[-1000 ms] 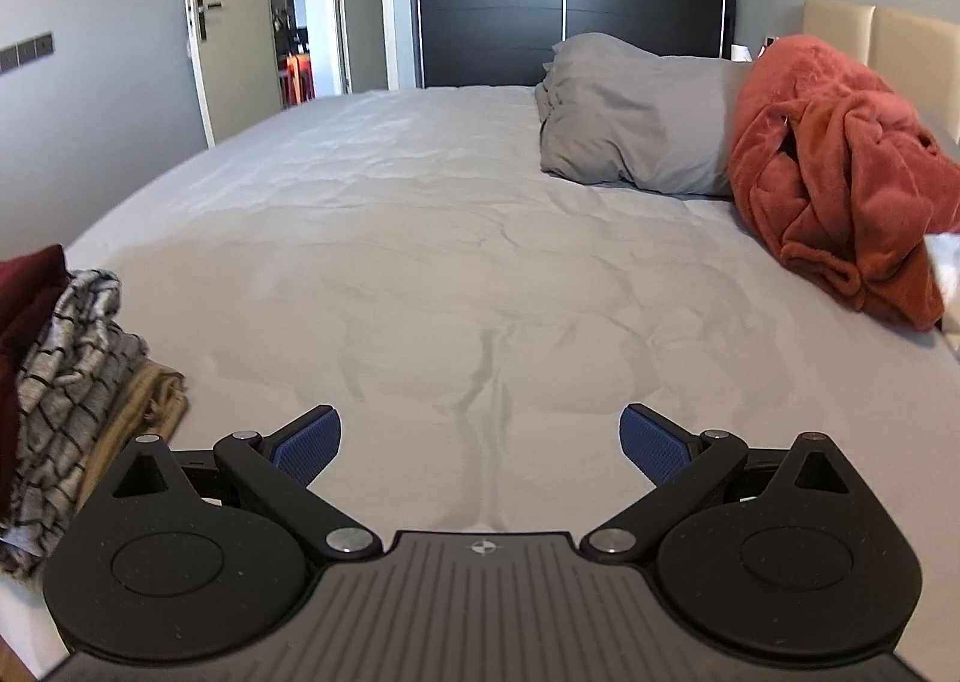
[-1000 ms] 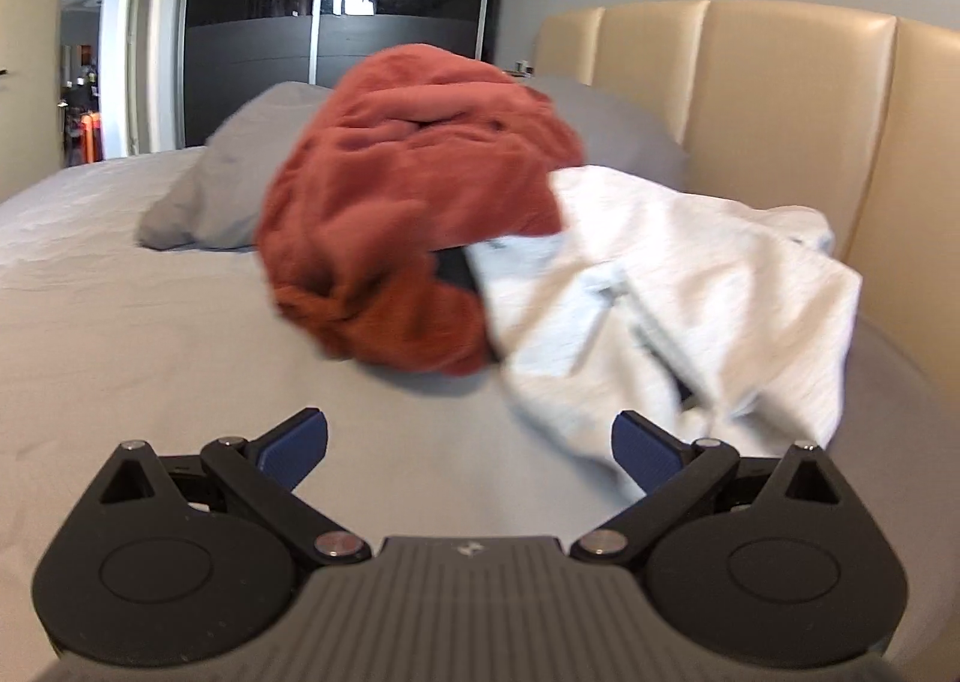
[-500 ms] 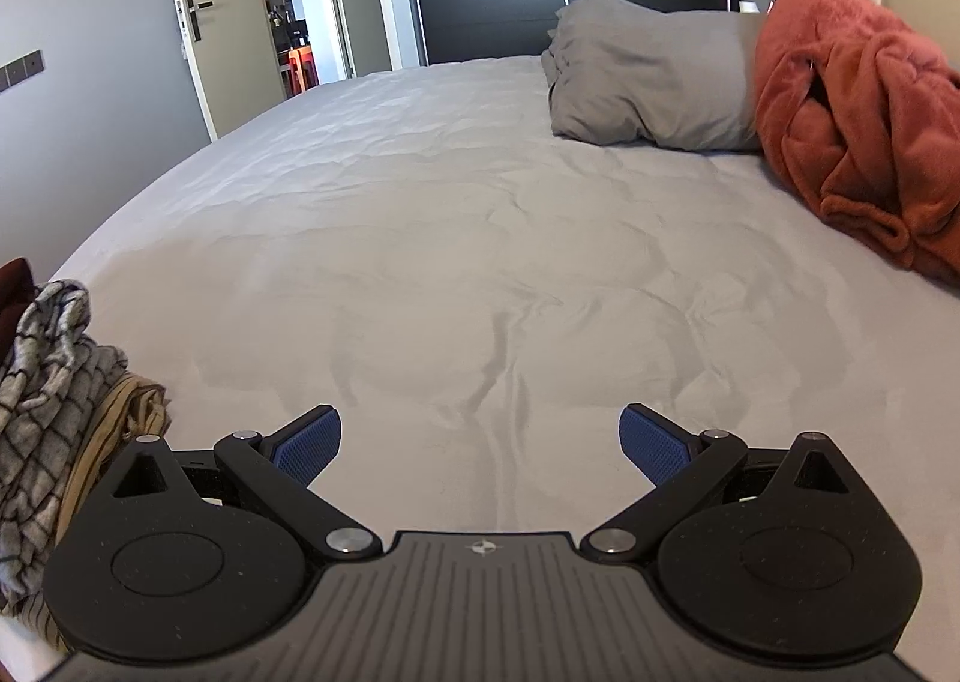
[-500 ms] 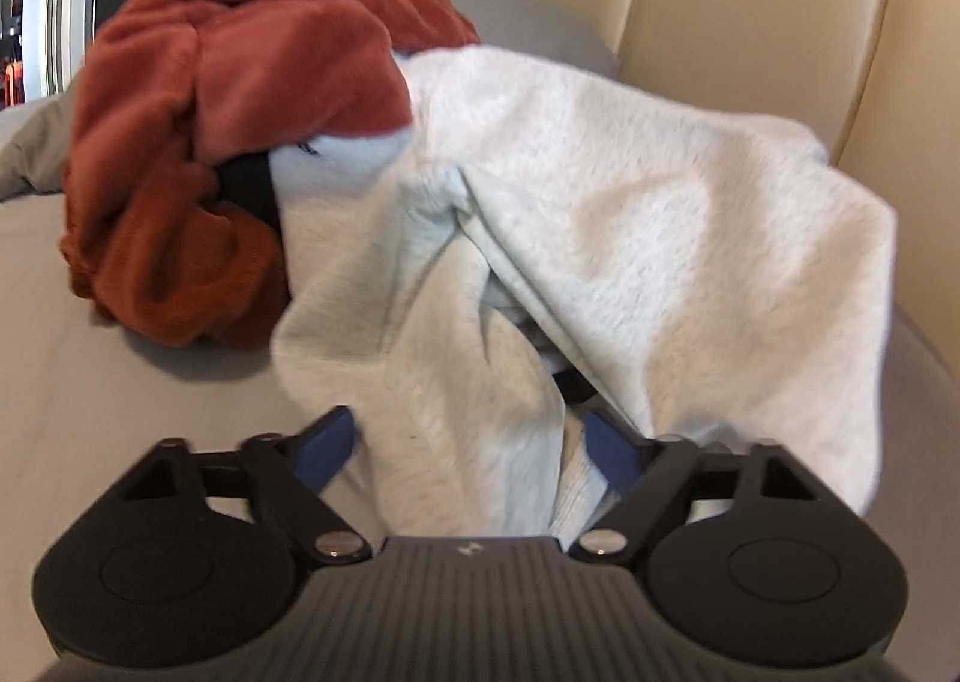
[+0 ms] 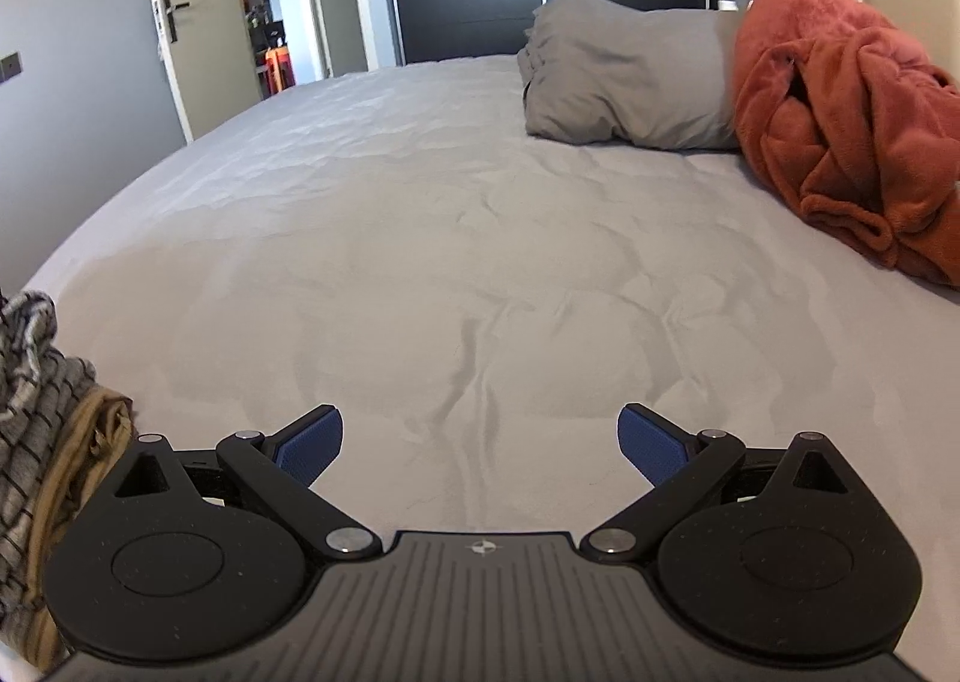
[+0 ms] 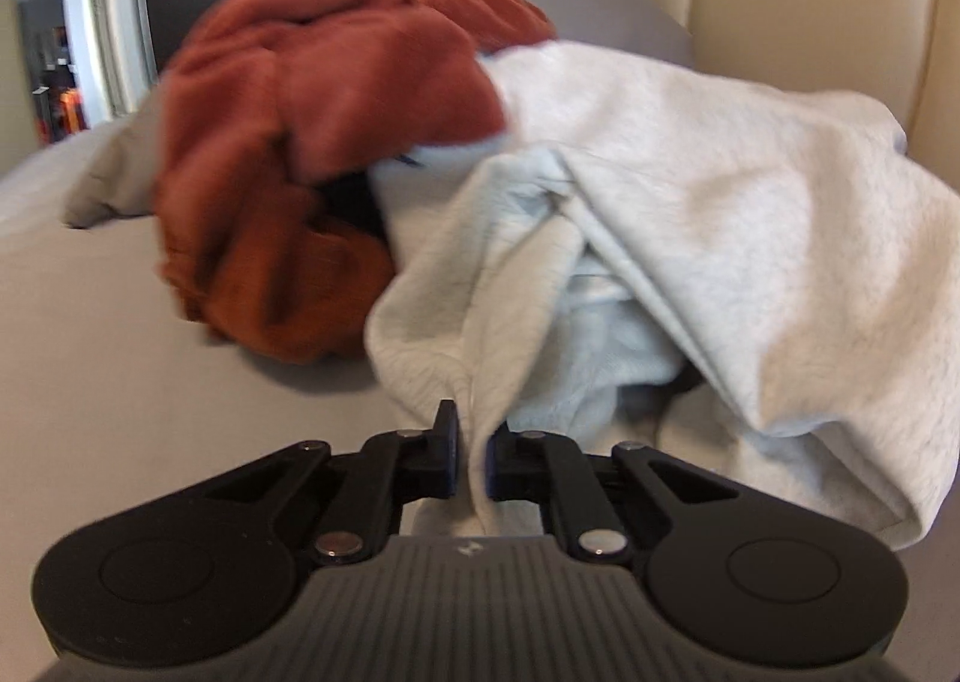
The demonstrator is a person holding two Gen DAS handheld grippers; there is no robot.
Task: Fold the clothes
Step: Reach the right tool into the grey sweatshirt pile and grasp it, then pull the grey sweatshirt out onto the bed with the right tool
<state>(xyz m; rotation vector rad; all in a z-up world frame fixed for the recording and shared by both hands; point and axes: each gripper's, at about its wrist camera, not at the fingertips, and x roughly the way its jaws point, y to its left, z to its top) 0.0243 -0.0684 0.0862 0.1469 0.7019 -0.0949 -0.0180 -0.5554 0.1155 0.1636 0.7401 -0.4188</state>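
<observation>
Sweatshirt in right gripper, right-wrist view only

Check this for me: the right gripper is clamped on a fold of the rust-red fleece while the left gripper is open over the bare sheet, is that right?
Not quite. The right gripper has just closed on a fold of the light grey sweatshirt, not the rust-red fleece, which lies beside it; the right wrist view shows this. The left gripper is indeed open over the bare sheet.
</observation>
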